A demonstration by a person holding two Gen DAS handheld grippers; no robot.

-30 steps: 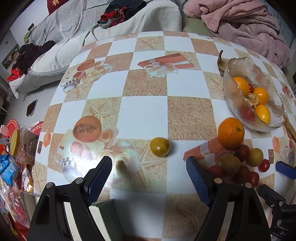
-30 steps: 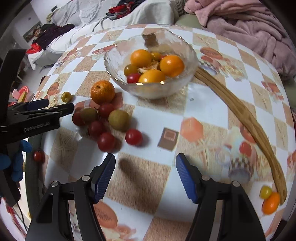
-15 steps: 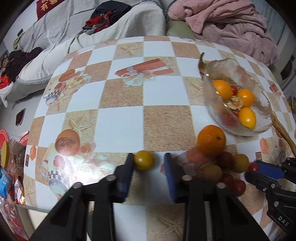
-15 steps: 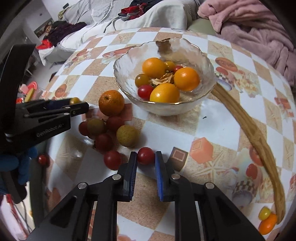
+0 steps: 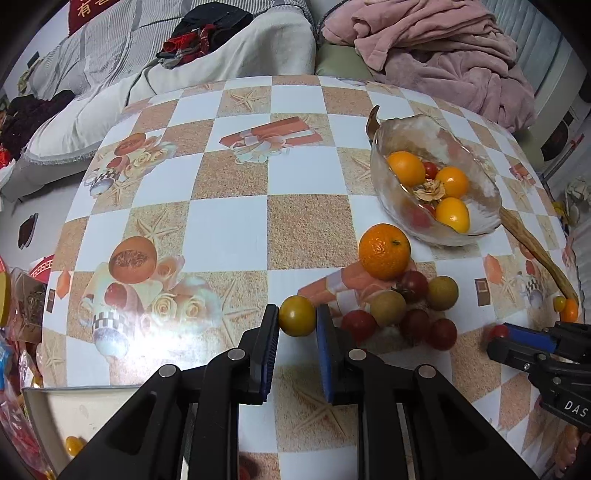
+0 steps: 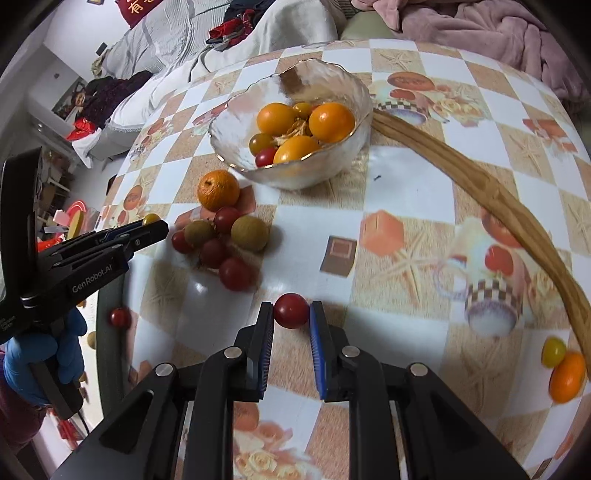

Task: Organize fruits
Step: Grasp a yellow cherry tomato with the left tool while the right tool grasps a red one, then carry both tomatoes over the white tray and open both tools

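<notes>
— What's lying beyond my counter (image 5: 229, 229)?
— A pink blanket (image 5: 443, 51) is heaping up there, and dark clothes (image 5: 199, 29) are sitting on the grey sofa (image 5: 110, 74).
— I'm seeing a wooden stick (image 6: 480, 192) curving alongside.

The left gripper (image 6: 147, 227) body reads "GenRobot.AI". The right gripper (image 5: 517, 334) body shows "DAS". A red cushion (image 5: 86, 11) carries Chinese characters, "有" among them.

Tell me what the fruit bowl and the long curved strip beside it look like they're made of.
Bowl: apparently clear glass, textured, with a thin gold-looking rim; fruit and tablecloth show through its wall. Curved strip: looks like wood or bamboo, tan with lengthwise grain lines and a matte finish; the exact material can't be told.
</notes>
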